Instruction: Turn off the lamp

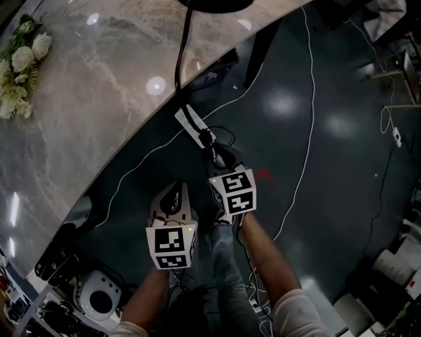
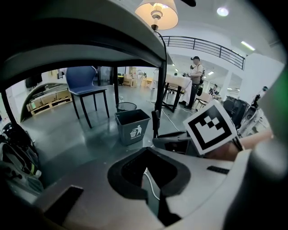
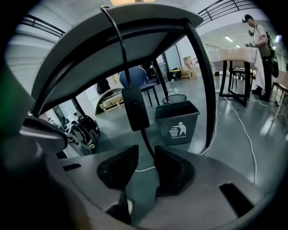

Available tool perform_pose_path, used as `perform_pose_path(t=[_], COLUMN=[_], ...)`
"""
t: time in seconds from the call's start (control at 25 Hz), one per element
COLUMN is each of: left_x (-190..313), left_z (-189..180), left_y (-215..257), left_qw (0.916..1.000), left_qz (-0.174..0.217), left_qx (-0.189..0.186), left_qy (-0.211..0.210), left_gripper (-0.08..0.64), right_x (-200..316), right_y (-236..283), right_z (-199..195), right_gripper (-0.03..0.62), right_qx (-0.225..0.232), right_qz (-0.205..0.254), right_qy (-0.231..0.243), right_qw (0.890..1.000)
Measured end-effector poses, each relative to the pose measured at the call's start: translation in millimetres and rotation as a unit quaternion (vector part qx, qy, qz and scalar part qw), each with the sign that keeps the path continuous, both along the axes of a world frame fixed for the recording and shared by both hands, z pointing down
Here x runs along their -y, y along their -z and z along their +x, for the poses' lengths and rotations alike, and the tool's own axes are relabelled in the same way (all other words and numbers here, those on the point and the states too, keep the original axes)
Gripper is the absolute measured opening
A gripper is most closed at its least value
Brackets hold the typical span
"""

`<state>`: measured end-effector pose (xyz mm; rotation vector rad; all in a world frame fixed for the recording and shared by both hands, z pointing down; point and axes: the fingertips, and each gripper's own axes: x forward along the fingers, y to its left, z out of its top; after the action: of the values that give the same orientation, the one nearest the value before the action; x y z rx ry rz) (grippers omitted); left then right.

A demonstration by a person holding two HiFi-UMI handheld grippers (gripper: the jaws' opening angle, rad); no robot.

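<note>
Lamp [image 2: 156, 13] is up on the marble table [image 1: 99, 85], and its shade is glowing warm in the left gripper view, so it's clearly on. Its black cord [image 3: 118, 45] drops over the table edge and has a boxy black switch [image 3: 135, 108] partway down, hanging in the air under the tabletop.

Right gripper [image 3: 145, 155] is the one at the cord. Its jaws are spread wide. The switch sits just above and beyond the tips, and the stretch of cord below it runs down into the gap between the two pads. Neither pad is squeezing it. The cord passes close to the inner edge of one pad, but I honestly can't tell if it brushes it.

Left gripper [image 2: 146, 179] has its jaws pressed together with nothing in them. All you see through the hollow of the pads is a bit of white cable on the floor. In the head view it hangs beside the right one, a little further back from the table.

Further out, a white power strip [image 1: 192, 125] lies on the dark floor just past the right gripper's tips. A grey trash bin [image 3: 176, 121] stands under the table with a blue chair [image 2: 83, 85] behind it. There's a bunch of white flowers [image 1: 20, 59] on the far side of the tabletop, and a person [image 2: 195, 76] is standing at another table way in the background
</note>
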<state>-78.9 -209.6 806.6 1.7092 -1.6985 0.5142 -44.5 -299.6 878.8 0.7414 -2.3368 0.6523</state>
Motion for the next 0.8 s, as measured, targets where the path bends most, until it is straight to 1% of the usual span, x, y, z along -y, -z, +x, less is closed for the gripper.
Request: perform_pose_path(t=[0.12, 0.28, 0.36, 0.44, 0.64, 0.8], left_x=[-3.0, -4.4, -4.8, -5.6, -7.1, -5.5], left_z=[-4.3, -8.2, -9.4, -10.0, -11.4, -11.0], left_y=[-0.7, -1.1, -1.2, -1.7, -3.4, -0.6], left_qw=[1.0000, 1.0000, 1.0000, 1.0000, 0.9999, 0.9999], left_qz=[-0.002, -0.003, -0.003, -0.004, -0.009, -0.010], left_qx=[-0.001, 0.001, 0.001, 0.000, 0.001, 0.002], left_qy=[0.003, 0.006, 0.006, 0.007, 0.008, 0.008], left_gripper=[-0.009, -0.009, -0.009, -0.009, -0.009, -0.009], right_x=[-0.6, 5.5, 9.8, 12.1, 12.8, 8.2], right_y=[-4.0, -6.0, -6.6, -6.7, -1.1, 4.9], right_z=[-0.9, 1.2, 2.2, 2.2, 3.9, 15.4], right_gripper=[0.104, 0.103, 0.087, 0.055, 0.036, 0.021], right_qx=[0.000, -0.011, -0.013, -0.012, -0.005, -0.004], right_qz=[-0.006, 0.006, 0.011, 0.014, 0.017, 0.015], right_qy=[-0.008, -0.019, -0.027, -0.028, -0.029, -0.035], right_qw=[1.000, 1.000, 1.000, 0.999, 0.999, 0.999])
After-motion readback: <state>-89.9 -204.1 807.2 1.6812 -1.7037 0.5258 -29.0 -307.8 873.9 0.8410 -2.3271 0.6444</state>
